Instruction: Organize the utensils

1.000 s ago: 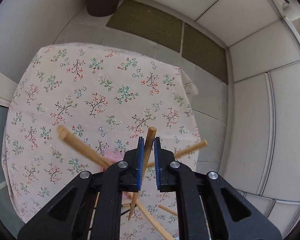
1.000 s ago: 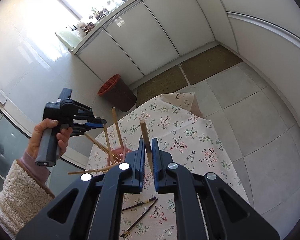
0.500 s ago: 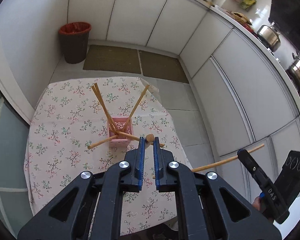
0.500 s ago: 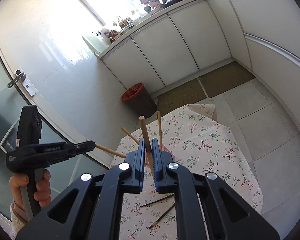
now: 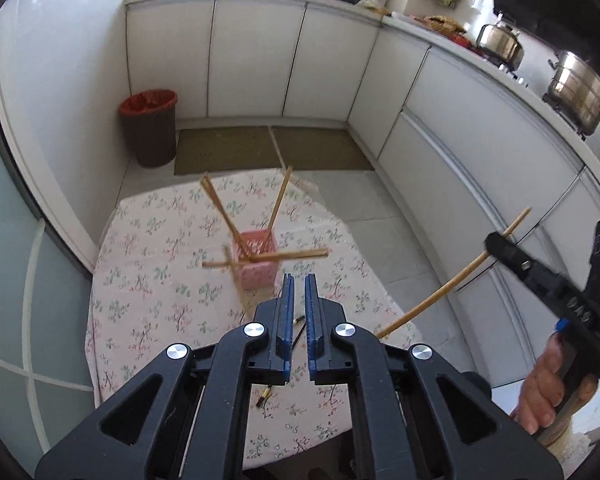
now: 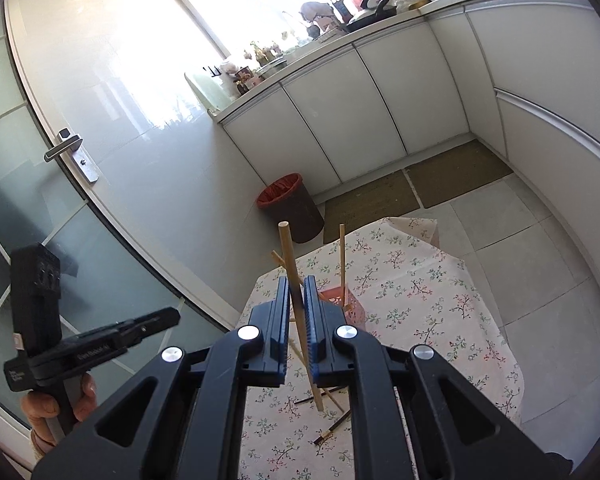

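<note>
A round table under a floral tablecloth [image 5: 148, 288] fills the lower centre of the left wrist view, with white kitchen cabinets [image 5: 256, 56] curving across the top and right. A dark waste bin [image 5: 150, 126] with a red liner stands on the floor at upper left, beside two brown floor mats [image 5: 268, 148]. Two steel pots [image 5: 576, 88] sit on the counter at the upper right edge.

Near the middle of the cloth stands a pink utensil holder [image 5: 258, 266], with several wooden chopsticks [image 5: 278, 204] leaning out of it at different angles. Dark chopsticks [image 6: 332, 428] lie loose on the cloth in the lower centre of the right wrist view.

The left gripper [image 5: 296, 300] hangs above the table at bottom centre, its blue-lined jaws a narrow gap apart with nothing between them. The right gripper [image 6: 296, 300] is closed on a single wooden chopstick [image 6: 290, 258], which runs steeply through the jaws, its upper end rising above them and its lower end hanging over the cloth
</note>
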A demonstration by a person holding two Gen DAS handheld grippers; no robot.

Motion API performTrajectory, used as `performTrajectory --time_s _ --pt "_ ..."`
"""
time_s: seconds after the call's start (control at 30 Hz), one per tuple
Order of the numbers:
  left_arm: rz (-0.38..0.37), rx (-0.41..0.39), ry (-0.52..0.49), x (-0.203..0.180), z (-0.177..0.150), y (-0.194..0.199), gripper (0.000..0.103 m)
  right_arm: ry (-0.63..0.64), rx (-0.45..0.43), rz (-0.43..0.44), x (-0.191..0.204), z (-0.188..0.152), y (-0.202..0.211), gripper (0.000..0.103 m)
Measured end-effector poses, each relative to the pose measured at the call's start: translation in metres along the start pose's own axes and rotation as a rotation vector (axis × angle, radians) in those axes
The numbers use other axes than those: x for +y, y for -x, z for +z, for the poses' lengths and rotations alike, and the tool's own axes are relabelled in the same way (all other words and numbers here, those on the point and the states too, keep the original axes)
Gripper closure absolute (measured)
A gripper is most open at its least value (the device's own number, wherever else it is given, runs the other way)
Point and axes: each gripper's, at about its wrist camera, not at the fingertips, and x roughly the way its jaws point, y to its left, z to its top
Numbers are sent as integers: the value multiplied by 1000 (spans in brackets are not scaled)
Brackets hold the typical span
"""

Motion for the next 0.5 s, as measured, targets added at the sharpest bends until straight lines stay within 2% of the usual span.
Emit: performTrajectory --time_s 0.03,0.1,0.2,0.27,0.37,0.4,0.43,0.5 --pt "8 47 34 10 -10 -18 86 2 1 -3 -1 -1 0 94" --pt "33 111 128 35 -32 -52 77 0 14 -7 -4 -4 -5 94" --pt "81 185 275 75 -70 -100 80 -17 42 -10 -12 -7 -16 94" --pt "80 237 325 89 -92 -127 80 -38 51 -9 -19 -8 -21 94" --pt "80 242 260 85 -103 -149 70 -67 56 -24 -33 -9 -27 94" --pt "75 223 237 81 -102 -154 56 -83 62 -23 -38 -10 -28 94" --pt "73 194 215 76 -99 -159 35 -97 69 -21 -42 -10 -30 94" --pt "86 115 161 64 -93 -165 30 -117 81 -23 -50 -13 -34 94"
